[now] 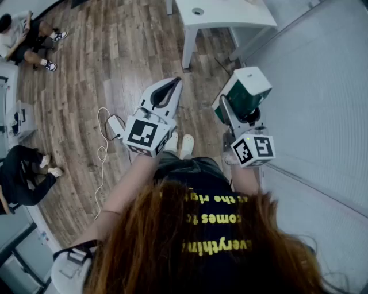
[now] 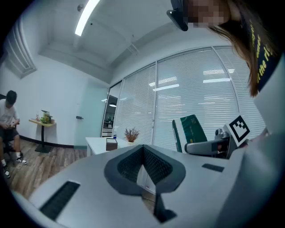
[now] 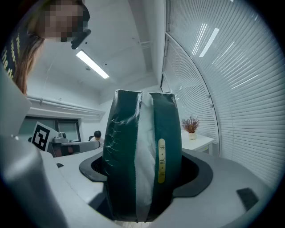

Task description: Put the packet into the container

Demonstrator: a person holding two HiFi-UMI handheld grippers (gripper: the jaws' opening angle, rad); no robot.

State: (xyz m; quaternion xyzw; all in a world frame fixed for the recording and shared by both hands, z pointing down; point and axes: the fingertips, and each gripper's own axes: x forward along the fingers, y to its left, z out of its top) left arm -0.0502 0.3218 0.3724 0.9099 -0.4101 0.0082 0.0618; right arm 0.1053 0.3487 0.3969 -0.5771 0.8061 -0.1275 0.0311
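Note:
A dark green and white packet [image 1: 248, 91] stands upright between the wide-set jaws of my right gripper [image 1: 240, 110], which is shut on it. In the right gripper view the packet [image 3: 142, 156] fills the gap, with both pads pressing its sides. My left gripper [image 1: 170, 92] hangs to the left at about the same height, its jaws closed together with nothing in them. The left gripper view shows its pads [image 2: 143, 162] meeting, with the packet [image 2: 192, 130] off to the right. Both grippers are held in the air above a wooden floor [image 1: 115, 63]. No container shows in any view.
A white table [image 1: 224, 17] stands ahead, bearing a small plant [image 2: 131, 133] and a box [image 2: 111, 144]. A wall of window blinds [image 1: 322, 92] runs along the right. A cable with a charger [image 1: 109, 129] lies on the floor. People sit at the left [image 1: 26, 34], [image 1: 23, 172].

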